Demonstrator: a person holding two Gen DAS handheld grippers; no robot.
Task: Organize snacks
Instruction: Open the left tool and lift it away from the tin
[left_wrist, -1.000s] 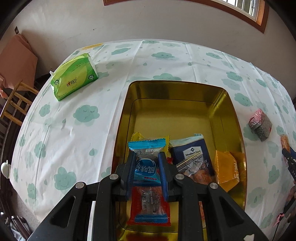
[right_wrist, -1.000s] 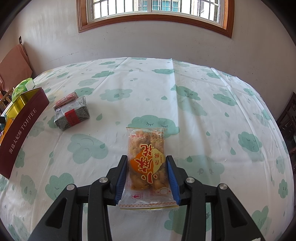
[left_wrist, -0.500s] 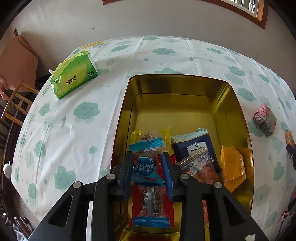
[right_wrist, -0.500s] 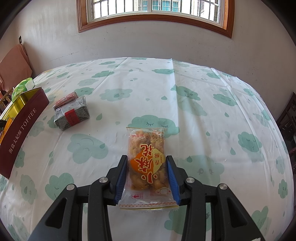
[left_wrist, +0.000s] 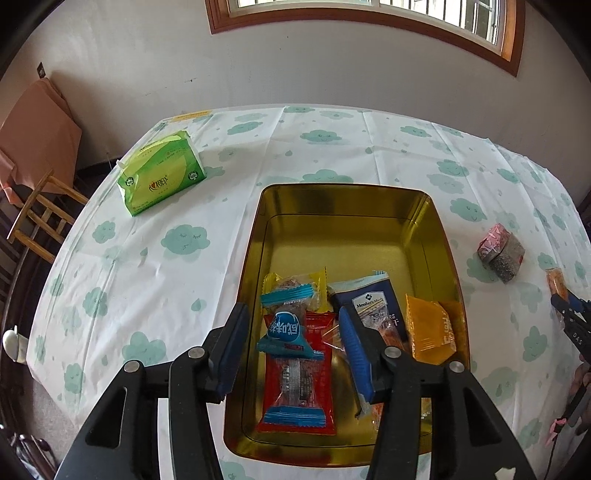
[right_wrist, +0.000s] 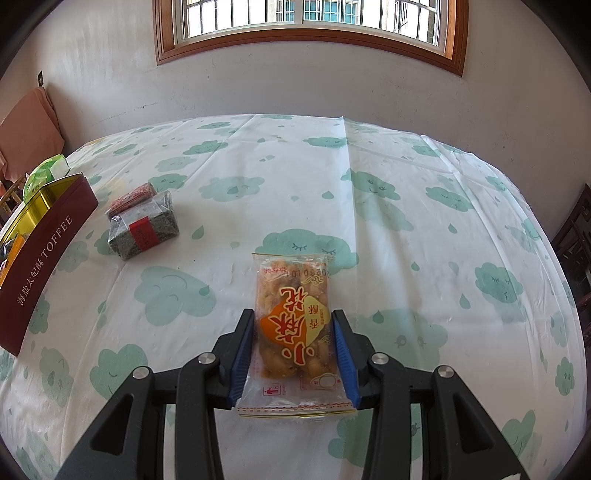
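Observation:
A gold tin tray (left_wrist: 354, 236) holds several snacks. My left gripper (left_wrist: 295, 336) is open above its near end, jaws spread wide. A blue snack packet (left_wrist: 286, 328) lies between them on a red packet (left_wrist: 299, 384), untouched by the pads. A navy packet (left_wrist: 376, 302) and an orange packet (left_wrist: 430, 328) lie to the right. My right gripper (right_wrist: 294, 350) is shut on an orange fried-snack packet (right_wrist: 293, 325) resting on the tablecloth. The tray's maroon side (right_wrist: 44, 254) shows at the left of the right wrist view.
A dark wrapped block with a red one behind it (right_wrist: 144, 229) lies on the cloth between tray and right gripper; it also shows in the left wrist view (left_wrist: 502, 253). A green tissue pack (left_wrist: 162, 177) sits far left. A wooden chair (left_wrist: 40, 210) stands beyond the table edge.
My left gripper has opened and let go of the blue packet, which now lies in the tray; the gripper pulled up and back. The right gripper has not moved.

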